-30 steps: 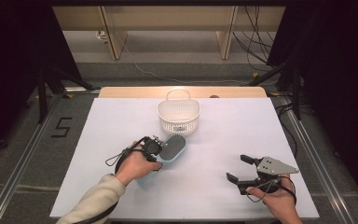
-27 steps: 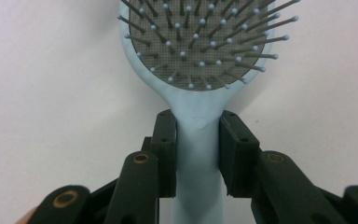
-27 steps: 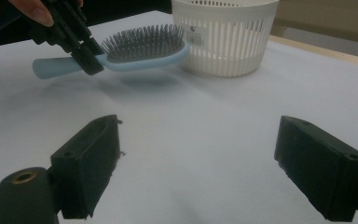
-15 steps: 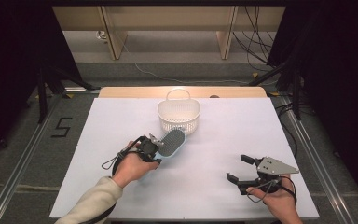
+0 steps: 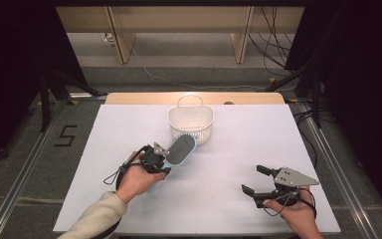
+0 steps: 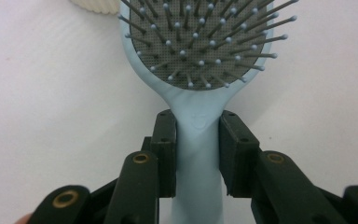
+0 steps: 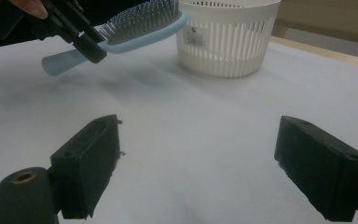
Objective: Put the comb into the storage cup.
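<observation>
A light blue hairbrush [image 5: 179,149] with a grey bristle pad is held off the white table, its head close to the front of the white slatted basket [image 5: 191,123]. My left gripper [image 5: 160,157] is shut on the hairbrush's handle [image 6: 198,154], just below the head. The right gripper view shows the hairbrush [image 7: 135,25] raised and tilted, its head up beside the basket [image 7: 226,37]. My right gripper [image 5: 254,180] rests open near the table's front right, nothing between its jaws.
The white table surface [image 5: 258,134] is bordered by a wooden strip [image 5: 144,98] at the back. A "5" mark [image 5: 65,135] is on the floor at left. Cables and dark stands lie beyond the table's right rear.
My left gripper has lifted the hairbrush and carried it forward, so its head is now nearer the basket. The right gripper has stayed put.
</observation>
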`<state>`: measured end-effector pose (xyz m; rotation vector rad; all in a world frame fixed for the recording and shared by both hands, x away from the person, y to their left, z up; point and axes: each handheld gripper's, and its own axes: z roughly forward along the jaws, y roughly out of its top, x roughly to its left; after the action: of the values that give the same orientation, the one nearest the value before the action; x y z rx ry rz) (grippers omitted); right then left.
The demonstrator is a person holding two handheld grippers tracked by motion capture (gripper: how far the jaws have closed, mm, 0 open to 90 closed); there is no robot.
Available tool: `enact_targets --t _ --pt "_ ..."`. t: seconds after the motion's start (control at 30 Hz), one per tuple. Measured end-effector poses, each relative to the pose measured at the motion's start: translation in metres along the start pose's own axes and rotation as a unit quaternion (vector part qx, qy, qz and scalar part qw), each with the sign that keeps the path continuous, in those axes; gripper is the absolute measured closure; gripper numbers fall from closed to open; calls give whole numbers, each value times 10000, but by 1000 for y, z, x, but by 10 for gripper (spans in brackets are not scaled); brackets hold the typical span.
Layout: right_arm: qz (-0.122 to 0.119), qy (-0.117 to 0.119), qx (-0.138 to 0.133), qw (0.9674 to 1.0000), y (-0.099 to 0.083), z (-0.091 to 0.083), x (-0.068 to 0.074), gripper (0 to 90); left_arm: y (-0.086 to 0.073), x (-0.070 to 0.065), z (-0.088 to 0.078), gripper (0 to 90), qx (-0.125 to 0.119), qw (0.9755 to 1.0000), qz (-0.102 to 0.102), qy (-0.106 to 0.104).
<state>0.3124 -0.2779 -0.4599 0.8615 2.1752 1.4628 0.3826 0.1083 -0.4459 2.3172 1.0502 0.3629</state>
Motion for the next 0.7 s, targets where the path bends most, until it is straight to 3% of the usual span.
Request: enact_targets --t 0.13,0.33,0.47,0.7 --pt "1 -3 -1 10000 0 0 0 151 -2 0 1 696 -64 9999 69 51" --pt "-6 -2 -4 10000 0 0 0 151 -2 0 1 696 -186 9998 23 31" --pt "-8 -4 5 10000 0 0 0 151 -2 1 1 696 -213 9997 6 -89" --pt "-6 -4 1 10000 0 0 0 151 -1 0 -1 696 -367 9993 -1 -30"
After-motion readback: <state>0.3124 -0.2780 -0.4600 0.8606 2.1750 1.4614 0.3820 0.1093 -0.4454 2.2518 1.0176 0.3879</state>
